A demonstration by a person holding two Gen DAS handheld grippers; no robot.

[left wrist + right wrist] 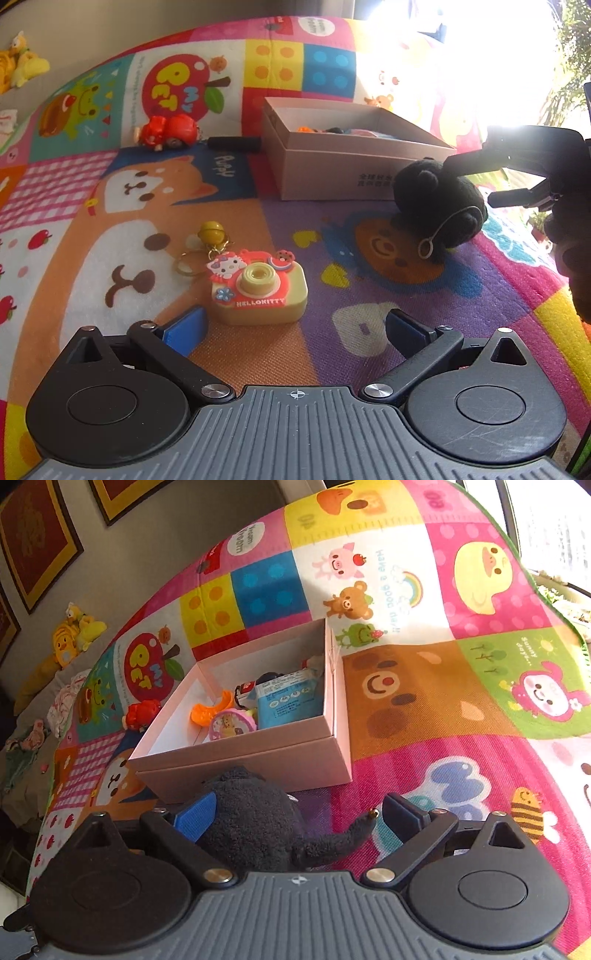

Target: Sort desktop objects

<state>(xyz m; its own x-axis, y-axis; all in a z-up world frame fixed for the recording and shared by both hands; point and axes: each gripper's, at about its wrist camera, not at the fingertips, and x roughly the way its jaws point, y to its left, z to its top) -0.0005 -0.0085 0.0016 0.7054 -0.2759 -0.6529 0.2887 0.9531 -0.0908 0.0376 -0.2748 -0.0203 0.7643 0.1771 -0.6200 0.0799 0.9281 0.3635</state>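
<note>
Left tongs (291, 325): spread wide, nothing between the pads, poised over the patterned play mat (369, 288) that covers the surface. A yellow-and-red toy camera keychain (258, 291) lies on the mat just ahead of the left pad, apart from it, its bell and ring toward the far side.

Right tongs (299, 816): blue pads apart, with a black plush toy (255, 819) sitting between them. The left pad lies against the plush body; the right pad stands clear of the body, with only a thin limb of the toy reaching close to it. Whether the plush is truly clamped cannot be told.

Pink open box (258, 760): stands just beyond the plush, toward the mat's far edge. It contains an orange piece (212, 709), a round pink item (232, 724) and a blue packet (288, 698).

A red toy (168, 133) and a black cylinder (233, 143) lie to the box's left.
</note>
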